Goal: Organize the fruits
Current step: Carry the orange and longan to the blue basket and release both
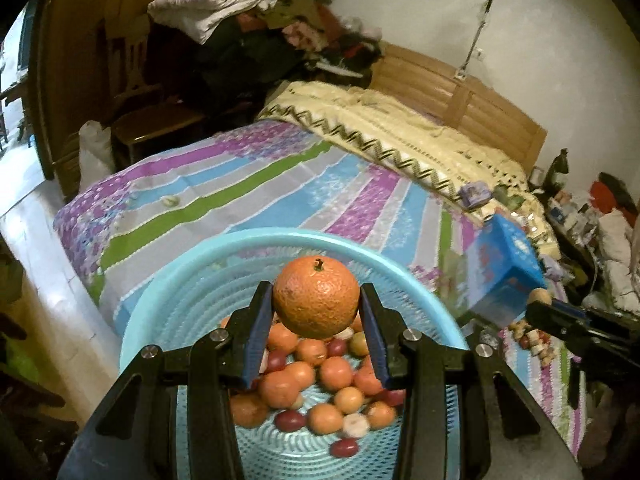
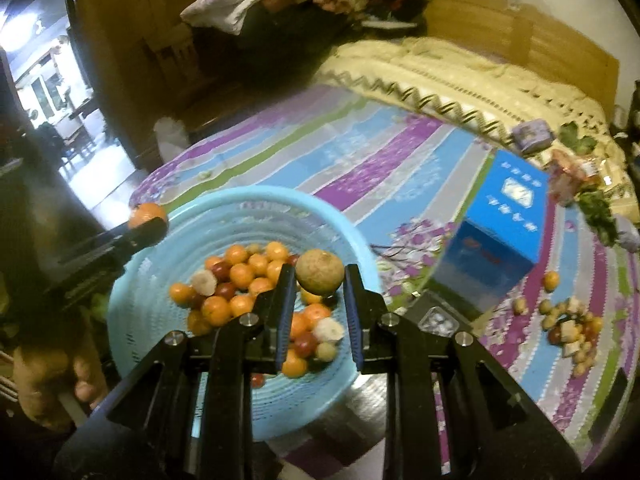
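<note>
Both grippers are in the carrying step – each one holds 1 fruit above the light blue basket (image 1: 168, 280). The left gripper (image 1: 316, 308) has its jaws closed on an orange (image 1: 316, 296), pressed on both sides, and it hangs over the fruits already in the basket (image 1: 320, 380). The right gripper (image 2: 318, 280) has its jaws closed on a brownish round fruit (image 2: 319, 272), over the basket's right part.

I judge that the next move is to lower each fruit near the pile and then open the jaws gently, so that nothing bounces out or bruises. After that, a small group of loose fruits (image 2: 568, 328) on the striped bedsheet (image 2: 360, 160), well to the right of the basket, is left to collect.

A blue box (image 2: 504, 216) stands just beside the basket. It has white characters and a small picture on top – the writing is too blurred to read.
</note>
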